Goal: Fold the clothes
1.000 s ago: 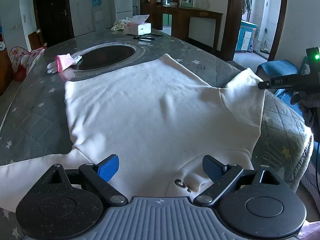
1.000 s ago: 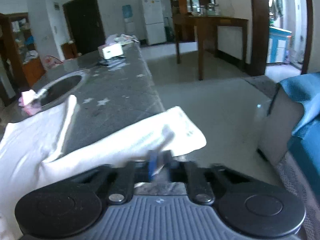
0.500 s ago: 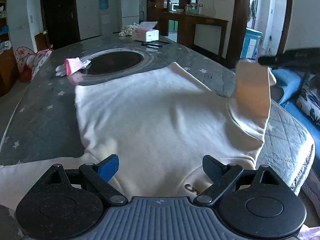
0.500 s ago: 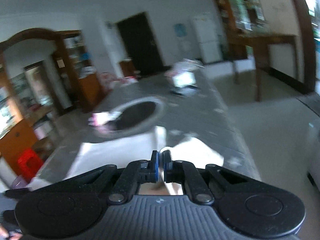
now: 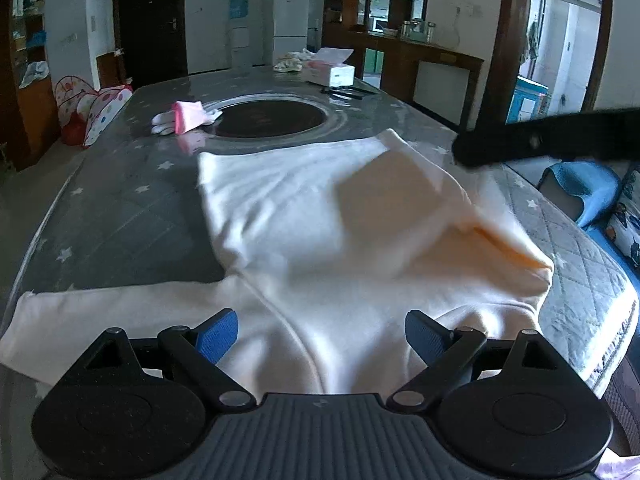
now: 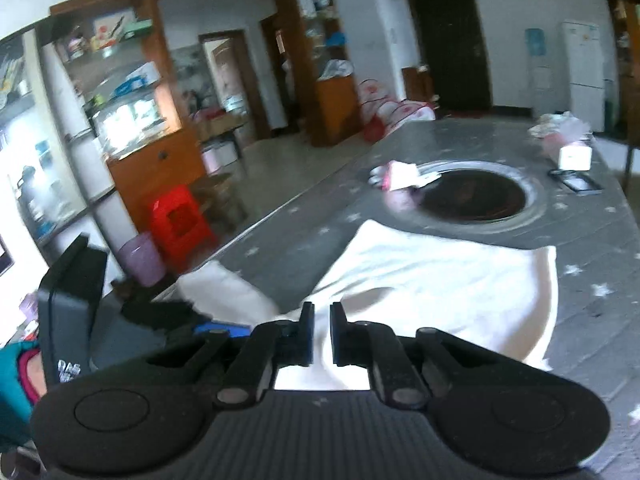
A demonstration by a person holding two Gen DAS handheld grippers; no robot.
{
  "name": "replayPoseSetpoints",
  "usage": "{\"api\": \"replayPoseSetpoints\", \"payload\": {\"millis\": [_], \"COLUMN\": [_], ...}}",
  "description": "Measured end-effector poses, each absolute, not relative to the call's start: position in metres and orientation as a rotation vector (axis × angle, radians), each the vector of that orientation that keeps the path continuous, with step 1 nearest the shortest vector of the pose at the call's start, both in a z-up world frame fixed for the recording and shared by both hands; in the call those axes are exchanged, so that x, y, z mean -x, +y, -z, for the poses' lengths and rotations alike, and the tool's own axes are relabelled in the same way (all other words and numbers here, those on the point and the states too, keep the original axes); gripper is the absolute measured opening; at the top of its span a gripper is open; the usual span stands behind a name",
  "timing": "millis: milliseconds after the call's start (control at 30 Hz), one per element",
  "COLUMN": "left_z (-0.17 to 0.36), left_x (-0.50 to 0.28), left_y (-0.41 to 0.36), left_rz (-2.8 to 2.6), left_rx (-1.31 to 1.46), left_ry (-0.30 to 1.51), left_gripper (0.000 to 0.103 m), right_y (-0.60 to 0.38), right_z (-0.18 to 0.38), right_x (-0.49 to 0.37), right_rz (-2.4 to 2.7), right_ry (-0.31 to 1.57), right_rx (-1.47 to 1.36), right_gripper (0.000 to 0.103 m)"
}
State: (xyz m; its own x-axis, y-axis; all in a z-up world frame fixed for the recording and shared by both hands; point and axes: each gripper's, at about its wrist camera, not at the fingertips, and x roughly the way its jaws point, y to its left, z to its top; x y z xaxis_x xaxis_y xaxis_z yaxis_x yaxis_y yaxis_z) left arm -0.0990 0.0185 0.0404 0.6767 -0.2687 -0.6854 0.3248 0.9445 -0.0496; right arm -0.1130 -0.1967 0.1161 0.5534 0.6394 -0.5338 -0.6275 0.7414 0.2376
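A cream sweatshirt (image 5: 304, 216) lies spread flat on the grey star-patterned table (image 5: 120, 200). Its right sleeve (image 5: 404, 200) is folded leftward across the body, blurred by motion. My left gripper (image 5: 320, 338) hovers open over the collar end, with nothing between its blue pads (image 5: 218, 338). My right gripper (image 6: 321, 334) reaches in from the right as a dark bar (image 5: 532, 142) just above the folded sleeve. Its jaws are opening, with a narrow gap. White cloth (image 6: 420, 292) shows through and below the gap, and the pads do not visibly press on it.
Pink and white gloves (image 5: 184, 118) lie beside a dark round inset (image 5: 272, 118) at mid-table. A tissue box (image 5: 332, 72) sits at the far end. A blue seat (image 5: 584, 188) stands past the table's right edge. A red stool (image 6: 180, 220) stands on the floor.
The right gripper has lifted the right sleeve from the table's right edge and swung it over the body. Its jaws have parted slightly. The left gripper stayed open and drifted a little.
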Motion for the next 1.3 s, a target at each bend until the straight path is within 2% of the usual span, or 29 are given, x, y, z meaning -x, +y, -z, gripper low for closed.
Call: {"api": "replayPoseSetpoints", "payload": {"millis": [167,367,700,767,800,867,933,967,1067,1100,1133,1300], "left_z": [-0.043,-0.054,-0.046,-0.042,-0.04,-0.037,-0.033,-0.032,-0.034,-0.036,-0.039,-0.048], "left_x": [0.102,0.1,0.07,0.068,0.068,0.067,0.067,0.067,0.069,0.07,0.071,0.08], "left_y": [0.027,0.027,0.023,0.021,0.019,0.017,0.015,0.015,0.021,0.023,0.025,0.031], "left_rz": [0.339,0.349,0.361,0.381,0.391,0.408,0.414,0.415,0.409,0.402,0.395,0.362], "left_rx": [-0.066,-0.036,0.0,0.004,0.004,0.002,0.001,0.003,0.029,0.034,0.036,0.036], "left_ry": [0.749,0.701,0.732,0.738,0.74,0.744,0.75,0.752,0.739,0.725,0.712,0.653], "left_gripper": [0.091,0.08,0.079,0.072,0.07,0.053,0.044,0.03,0.01,0.009,0.008,0.008], "right_y": [-0.21,-0.246,-0.274,-0.27,-0.268,-0.263,-0.258,-0.256,-0.251,-0.251,-0.252,-0.256], "right_z": [-0.121,-0.101,-0.057,-0.053,-0.052,-0.047,-0.042,-0.04,-0.033,-0.031,-0.029,-0.033], "right_x": [0.11,0.09,0.06,0.057,0.055,0.05,0.045,0.043,0.036,0.035,0.035,0.046], "right_rz": [-0.698,-0.496,-0.425,-0.435,-0.438,-0.432,-0.425,-0.42,-0.397,-0.387,-0.377,-0.313], "right_ry": [0.629,0.698,0.798,0.799,0.8,0.806,0.811,0.812,0.815,0.819,0.823,0.77], "right_rx": [0.006,0.124,0.068,0.066,0.066,0.07,0.075,0.081,0.113,0.125,0.136,0.197], "right_gripper": [0.009,0.009,0.014,0.022,0.023,0.023,0.023,0.023,0.023,0.022,0.015,0.008]}}
